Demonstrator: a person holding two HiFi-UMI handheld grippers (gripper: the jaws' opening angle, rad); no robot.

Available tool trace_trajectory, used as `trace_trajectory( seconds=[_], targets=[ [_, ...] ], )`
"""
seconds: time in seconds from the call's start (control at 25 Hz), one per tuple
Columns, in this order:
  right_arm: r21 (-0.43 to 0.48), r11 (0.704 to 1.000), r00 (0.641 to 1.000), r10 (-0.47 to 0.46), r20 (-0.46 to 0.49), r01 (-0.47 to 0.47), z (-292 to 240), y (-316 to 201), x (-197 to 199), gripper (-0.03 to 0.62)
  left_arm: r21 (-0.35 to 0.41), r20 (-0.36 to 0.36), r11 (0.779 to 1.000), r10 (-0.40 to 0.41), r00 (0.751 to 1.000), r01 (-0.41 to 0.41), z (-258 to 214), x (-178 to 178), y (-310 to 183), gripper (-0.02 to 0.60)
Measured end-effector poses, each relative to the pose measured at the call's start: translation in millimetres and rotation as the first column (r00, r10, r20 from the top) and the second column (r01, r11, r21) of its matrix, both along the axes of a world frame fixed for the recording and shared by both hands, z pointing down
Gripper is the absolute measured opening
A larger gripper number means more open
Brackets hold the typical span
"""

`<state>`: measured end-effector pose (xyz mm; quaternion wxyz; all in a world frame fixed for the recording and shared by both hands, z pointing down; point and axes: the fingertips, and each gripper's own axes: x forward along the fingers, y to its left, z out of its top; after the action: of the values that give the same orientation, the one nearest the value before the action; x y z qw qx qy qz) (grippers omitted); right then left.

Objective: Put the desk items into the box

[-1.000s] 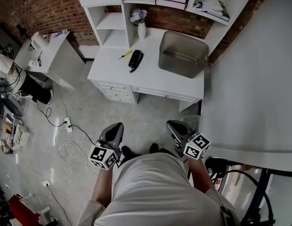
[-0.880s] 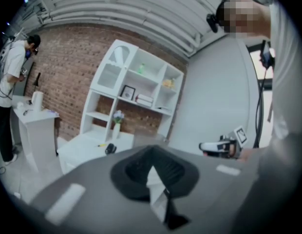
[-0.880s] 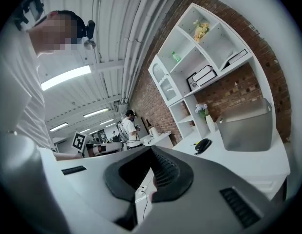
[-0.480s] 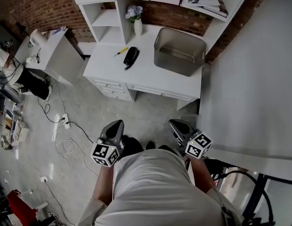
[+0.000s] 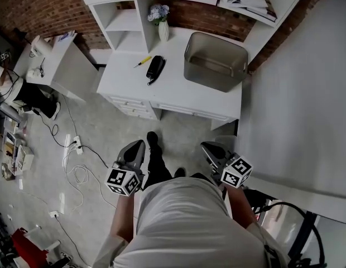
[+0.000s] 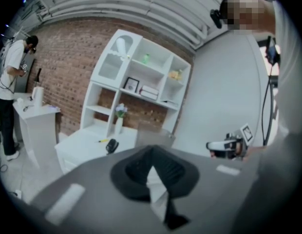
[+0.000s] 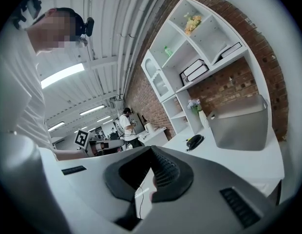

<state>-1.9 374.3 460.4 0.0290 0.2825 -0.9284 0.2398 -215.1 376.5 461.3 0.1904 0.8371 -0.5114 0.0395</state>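
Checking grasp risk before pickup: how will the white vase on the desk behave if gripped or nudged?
The vase looks tall and narrow, so a nudge would probably tip it. Its smooth white body may be ceramic: likely slippery and breakable. The flowers on top may make it top-heavy.

The desk [image 5: 178,91] is white, the box [image 5: 209,77] grey (the wall [image 5: 44,7] red brick).

The right gripper [image 7: 152,150] has its dark ribbed fingers [image 7: 165,172] closed tip to tip. Beyond them, the white desk [image 7: 234,156] carries a grey translucent plastic box [image 7: 238,126] (far right), a small black curved object [image 7: 195,141] and a white flower vase [image 7: 202,119].
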Motion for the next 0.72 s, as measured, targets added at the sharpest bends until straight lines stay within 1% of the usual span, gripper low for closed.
trace_trajectory(
  seconds=[0.16, 0.28, 0.4, 0.52, 0.72],
  targets=[
    [-0.004, 0.999, 0.999, 0.045, -0.001, -0.045, 8, -35, -11, 0.0, -0.018, -0.012, 1.0, 0.016, 1.0, -0.017, 13, -15, -32, 0.003],
    [0.0, 0.997, 0.997, 0.075, 0.015, -0.075, 2, -63, -21, 0.0, -0.039, -0.008, 0.999, 0.037, 0.999, -0.037, 18, -25, -60, 0.003],
    [0.019, 0.998, 0.998, 0.067, 0.003, -0.067, -5, -91, -32, 0.0, -0.044, 0.002, 0.997, 0.058, 0.998, -0.058, 19, -30, -93, 0.002],
    [0.018, 0.998, 0.998, 0.062, -0.015, -0.062, -7, -112, -40, 0.0, -0.048, 0.014, 0.996, 0.071, 0.997, -0.07, 19, -35, -120, 0.002],
    [-0.008, 0.995, 0.995, 0.097, -0.01, -0.097, -6, -147, -50, 0.0, -0.056, 0.019, 0.995, 0.088, 0.996, -0.087, 15, -46, -159, 0.002]
  ],
)
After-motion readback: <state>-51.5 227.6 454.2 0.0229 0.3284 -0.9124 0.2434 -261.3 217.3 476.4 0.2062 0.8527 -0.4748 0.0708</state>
